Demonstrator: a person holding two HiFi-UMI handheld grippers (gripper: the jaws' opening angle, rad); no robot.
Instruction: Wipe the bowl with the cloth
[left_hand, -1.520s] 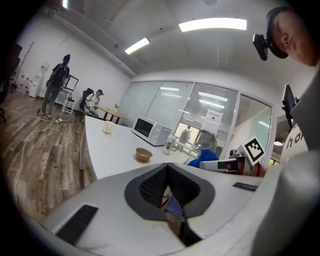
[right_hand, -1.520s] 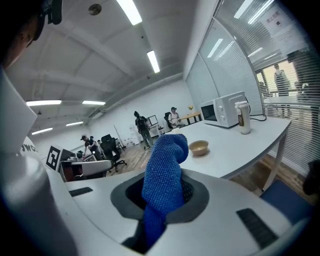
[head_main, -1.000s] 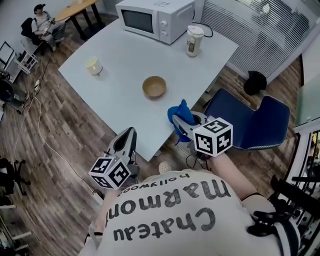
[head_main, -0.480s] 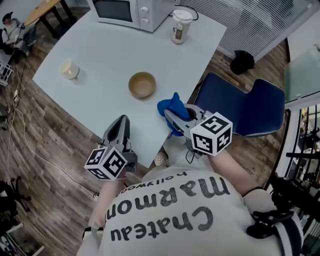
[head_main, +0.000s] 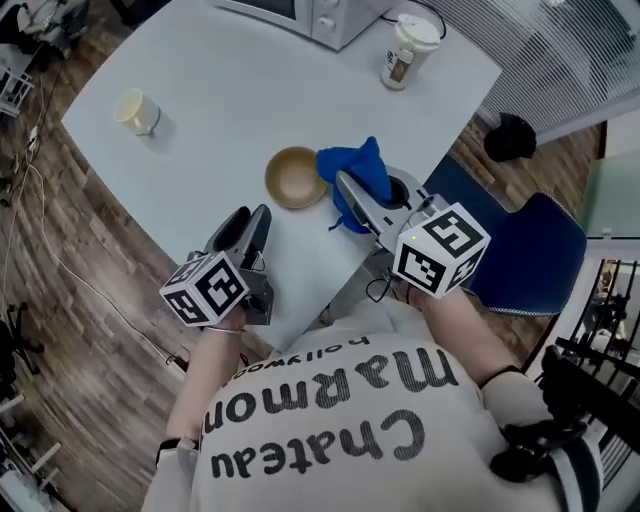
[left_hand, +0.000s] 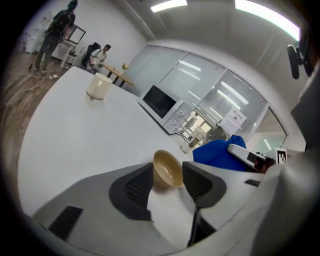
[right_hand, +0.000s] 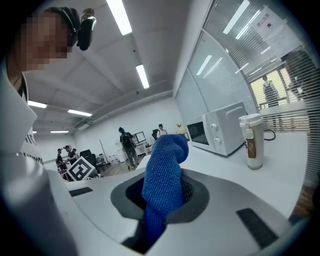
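bowl (head_main: 296, 177), tan and upright, sits on the pale table (head_main: 200, 80) toward the side nearest me. the blue cloth (head_main: 357, 170) is bunched just beside the bowl's right rim, and i cannot tell whether it touches. my right gripper (head_main: 350, 192) is pinching that cloth: in the right gripper view the pads are clamped on the blue fold, which stands up past the tips. my left gripper (head_main: 247, 222) has just been opening its jaws, and they now stand spread with nothing caught between the pads. in the left gripper view the bowl shows through the gap, a little ahead of the tips and untouched. farther back on the table stand a small cream mug (head_main: 135, 110), a lidded cup (head_main: 405, 52) and a white microwave (head_main: 322, 14). a blue chair (head_main: 530, 255) sits off the table's right side.
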